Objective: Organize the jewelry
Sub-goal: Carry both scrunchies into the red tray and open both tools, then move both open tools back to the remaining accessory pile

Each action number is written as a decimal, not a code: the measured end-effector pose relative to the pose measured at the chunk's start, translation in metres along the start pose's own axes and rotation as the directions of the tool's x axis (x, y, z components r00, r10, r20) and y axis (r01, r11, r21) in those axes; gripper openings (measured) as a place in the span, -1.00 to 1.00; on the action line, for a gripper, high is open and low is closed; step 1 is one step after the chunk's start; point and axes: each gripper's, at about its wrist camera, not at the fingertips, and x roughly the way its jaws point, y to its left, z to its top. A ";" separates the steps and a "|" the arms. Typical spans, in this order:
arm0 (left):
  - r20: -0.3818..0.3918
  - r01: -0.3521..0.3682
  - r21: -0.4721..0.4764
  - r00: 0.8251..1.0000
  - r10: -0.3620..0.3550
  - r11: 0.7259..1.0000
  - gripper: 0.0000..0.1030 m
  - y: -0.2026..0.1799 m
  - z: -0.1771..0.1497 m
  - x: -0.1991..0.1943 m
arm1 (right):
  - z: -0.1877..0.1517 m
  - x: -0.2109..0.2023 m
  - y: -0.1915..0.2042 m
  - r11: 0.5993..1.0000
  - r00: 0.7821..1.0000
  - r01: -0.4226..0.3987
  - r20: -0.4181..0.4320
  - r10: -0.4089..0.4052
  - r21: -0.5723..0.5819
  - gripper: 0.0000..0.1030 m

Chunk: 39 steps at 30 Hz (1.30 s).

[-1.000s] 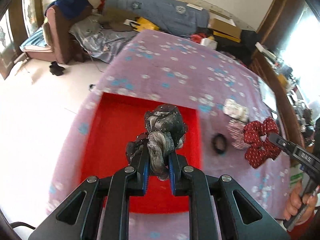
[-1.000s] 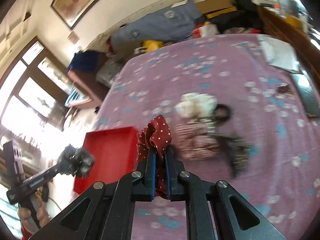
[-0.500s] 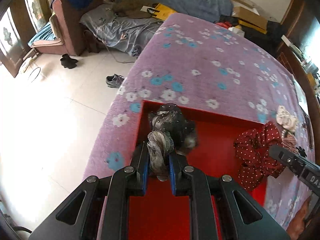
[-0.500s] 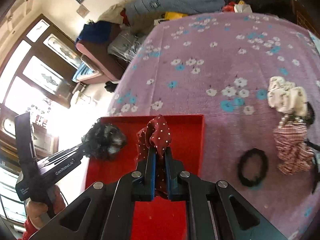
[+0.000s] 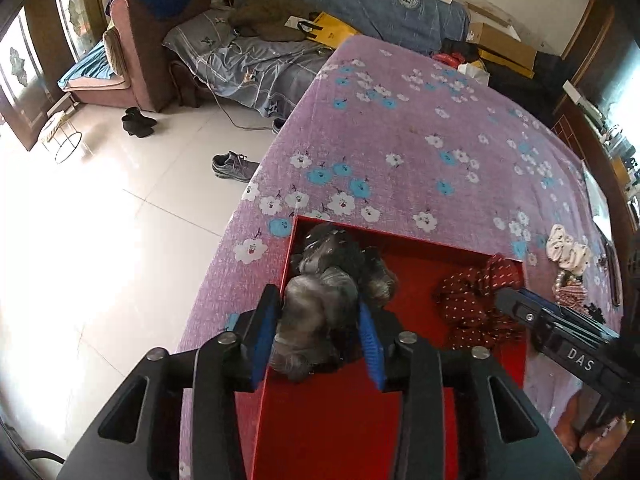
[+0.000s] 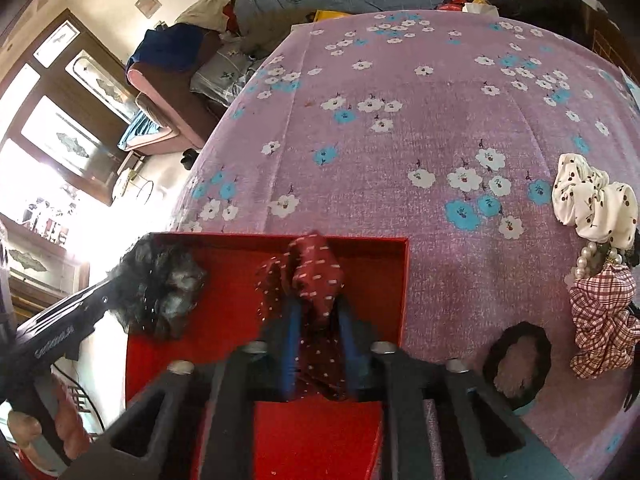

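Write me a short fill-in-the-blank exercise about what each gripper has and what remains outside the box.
1. The left gripper is opened around a grey and ____ scrunchie.
2. The right gripper has a dark red scrunchie with white ____.
3. Both scrunchies are over the ____ box.
4. A plain black hair tie lies on the ____ floral cloth.

Missing words: black; dots; red; purple

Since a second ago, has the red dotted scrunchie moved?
Yes. The red dotted scrunchie has gone from above the purple cloth beside the red tray to inside the tray, between the right gripper fingers.
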 end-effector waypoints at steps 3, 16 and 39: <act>0.025 -0.012 -0.007 1.000 0.013 1.000 -0.11 -0.001 -0.002 -0.016 | 0.000 -0.005 0.000 1.000 1.000 0.000 0.017 0.000 0.001 0.01; 0.142 -0.170 0.003 0.976 0.167 0.986 0.03 -0.018 -0.031 -0.086 | -0.023 -0.053 0.006 0.997 0.998 -0.042 0.051 0.046 -0.062 0.02; 0.152 -0.186 0.099 0.974 0.169 0.978 0.05 -0.164 -0.111 -0.124 | -0.102 -0.166 -0.126 1.000 0.995 -0.010 0.094 0.012 -0.014 0.04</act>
